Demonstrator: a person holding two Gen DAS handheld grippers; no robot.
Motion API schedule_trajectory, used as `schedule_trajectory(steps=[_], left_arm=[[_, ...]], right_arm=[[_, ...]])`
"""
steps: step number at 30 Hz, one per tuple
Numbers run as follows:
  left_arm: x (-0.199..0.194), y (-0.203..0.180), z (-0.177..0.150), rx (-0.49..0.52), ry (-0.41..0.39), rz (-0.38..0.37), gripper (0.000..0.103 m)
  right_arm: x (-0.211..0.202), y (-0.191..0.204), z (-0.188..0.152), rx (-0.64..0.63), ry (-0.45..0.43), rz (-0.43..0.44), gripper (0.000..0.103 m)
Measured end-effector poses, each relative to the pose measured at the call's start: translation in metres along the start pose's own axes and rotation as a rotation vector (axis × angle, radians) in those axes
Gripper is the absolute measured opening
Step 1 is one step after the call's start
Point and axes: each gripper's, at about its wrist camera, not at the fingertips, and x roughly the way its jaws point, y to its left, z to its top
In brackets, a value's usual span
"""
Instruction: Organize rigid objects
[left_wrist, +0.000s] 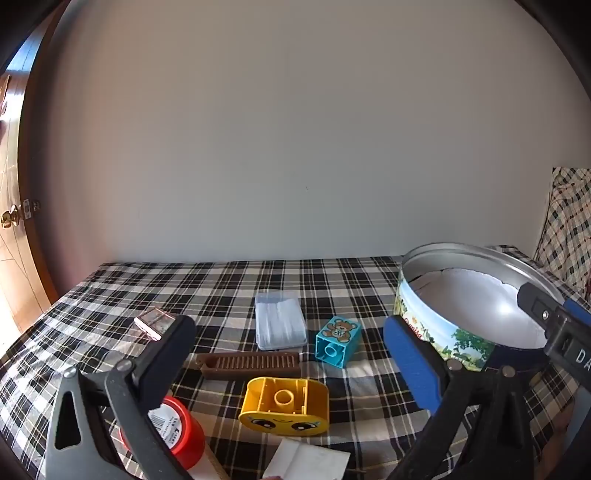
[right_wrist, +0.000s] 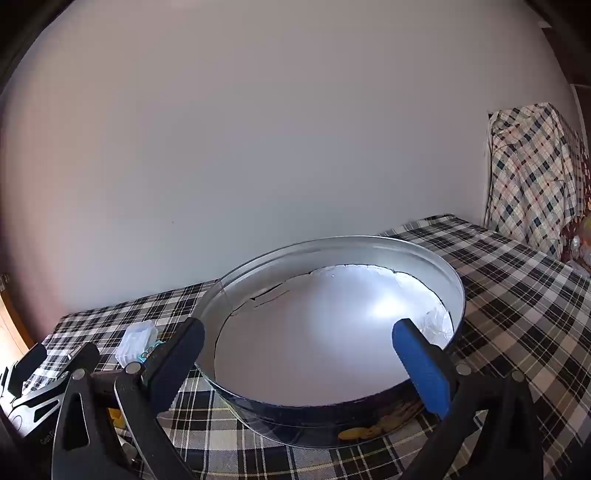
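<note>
On the plaid cloth (left_wrist: 110, 291) lie a yellow toy block with a face (left_wrist: 284, 406), a turquoise block with a bear picture (left_wrist: 338, 341), a brown comb (left_wrist: 249, 363), a clear plastic box (left_wrist: 280, 325), a red-capped container (left_wrist: 177, 432) and a small framed card (left_wrist: 149, 325). My left gripper (left_wrist: 291, 354) hovers open above them, holding nothing. The round metal tin (left_wrist: 439, 332) stands at the right, lined white inside. My right gripper (right_wrist: 299, 343) is open over the tin (right_wrist: 332, 251), with nothing between its fingers. Its tip (left_wrist: 546, 317) shows in the left wrist view.
A white paper (left_wrist: 306, 461) lies at the near edge. A plain wall backs the table. A plaid-draped object (right_wrist: 532, 173) stands at the far right, a wooden door (left_wrist: 14, 184) at the left. Bare cloth (right_wrist: 517, 295) lies right of the tin.
</note>
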Motion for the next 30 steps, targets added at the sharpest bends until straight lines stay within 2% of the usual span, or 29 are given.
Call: schedule_trajectory(steps=[5, 6, 8, 12, 30], left_arm=[[-0.001, 0.0, -0.004, -0.012, 0.007, 0.02, 0.103], [-0.003, 0.0, -0.004, -0.018, 0.005, 0.021, 0.103], [-0.001, 0.002, -0.005, -0.021, 0.018, 0.016, 0.103], [0.005, 0.001, -0.006, -0.019, 0.032, 0.018, 0.103], [0.005, 0.002, -0.005, -0.014, 0.049, 0.008, 0.103]], right_arm=[[-0.003, -0.005, 0.0, -0.042, -0.027, 0.005, 0.102], [0.001, -0.001, -0.001, -0.073, -0.016, 0.001, 0.102], [-0.007, 0.013, -0.003, -0.14, -0.052, -0.004, 0.102], [-0.012, 0.024, -0.004, -0.178, -0.086, -0.005, 0.102], [-0.012, 0.024, -0.005, -0.174, -0.089, 0.003, 0.102]])
